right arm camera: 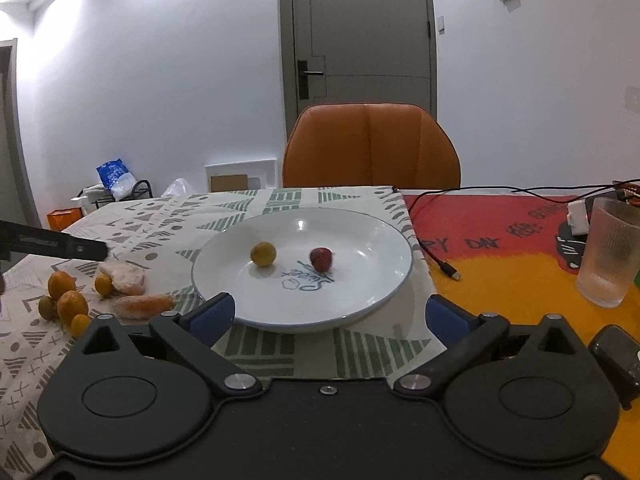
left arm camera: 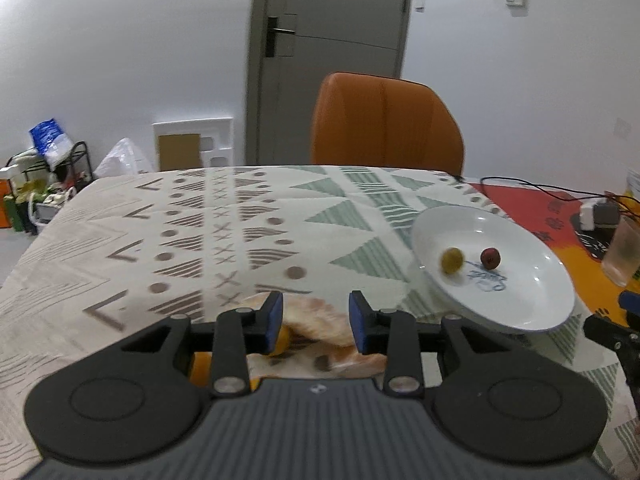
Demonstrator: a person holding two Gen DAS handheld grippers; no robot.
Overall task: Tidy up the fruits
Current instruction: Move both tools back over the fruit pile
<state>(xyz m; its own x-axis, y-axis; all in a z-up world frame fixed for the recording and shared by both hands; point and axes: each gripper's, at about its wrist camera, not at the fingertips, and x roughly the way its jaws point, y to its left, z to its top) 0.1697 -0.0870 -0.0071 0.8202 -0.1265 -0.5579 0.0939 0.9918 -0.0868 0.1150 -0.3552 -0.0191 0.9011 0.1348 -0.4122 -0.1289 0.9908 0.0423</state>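
Note:
A white plate (right arm camera: 372, 292) holds a yellow-green fruit (right arm camera: 263, 254) and a red fruit (right arm camera: 321, 259); the plate (left arm camera: 532, 308) also shows in the left wrist view, with the yellow-green fruit (left arm camera: 452, 260) and the red fruit (left arm camera: 490, 258) in it. Left of the plate lie several small oranges (right arm camera: 72, 306), a green fruit (right arm camera: 46, 307), a pale lumpy item (right arm camera: 124, 278) and a carrot (right arm camera: 142, 305). My left gripper (left arm camera: 316, 326) is open above the pale item (left arm camera: 316, 320), with an orange (left arm camera: 282, 340) by its left finger. My right gripper (right arm camera: 328, 320) is open, wide, at the plate's near rim.
An orange chair (right arm camera: 370, 146) stands behind the table. A frosted glass (right arm camera: 608, 252), a black cable (right arm camera: 440, 264) and a white adapter (right arm camera: 578, 214) lie on the red and yellow cloth at the right. A dark device (right arm camera: 616, 360) sits at the right edge.

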